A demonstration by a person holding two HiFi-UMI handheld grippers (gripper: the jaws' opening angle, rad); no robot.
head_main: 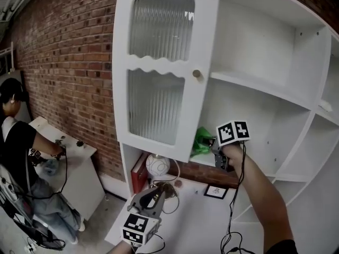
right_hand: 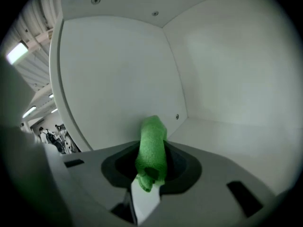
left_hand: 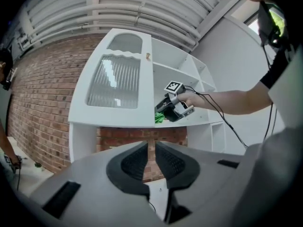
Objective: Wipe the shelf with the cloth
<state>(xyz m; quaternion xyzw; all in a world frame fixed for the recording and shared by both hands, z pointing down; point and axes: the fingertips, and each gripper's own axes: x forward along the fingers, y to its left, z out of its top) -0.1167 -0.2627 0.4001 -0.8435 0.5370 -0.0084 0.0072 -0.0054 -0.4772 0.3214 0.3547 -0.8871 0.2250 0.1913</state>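
My right gripper (head_main: 213, 148) is inside the white cabinet, shut on a green cloth (head_main: 201, 142) that rests at the left end of the middle shelf (left_hand: 208, 122). In the right gripper view the rolled cloth (right_hand: 151, 148) sticks out from between the jaws toward the cabinet's left wall, above the shelf floor (right_hand: 227, 136). My left gripper (head_main: 157, 194) hangs low in front of the cabinet, jaws together and holding nothing. From the left gripper view (left_hand: 152, 161) I see the right gripper (left_hand: 176, 107) and the cloth (left_hand: 160, 117) above.
The cabinet door (head_main: 159, 73) with ribbed glass and a round knob (head_main: 197, 74) stands open left of the cloth. Below are a white globe (head_main: 157, 165), a red book (head_main: 139, 172), a small framed picture (head_main: 215, 191) and cables. A person (head_main: 16, 142) sits at a white table by the brick wall.
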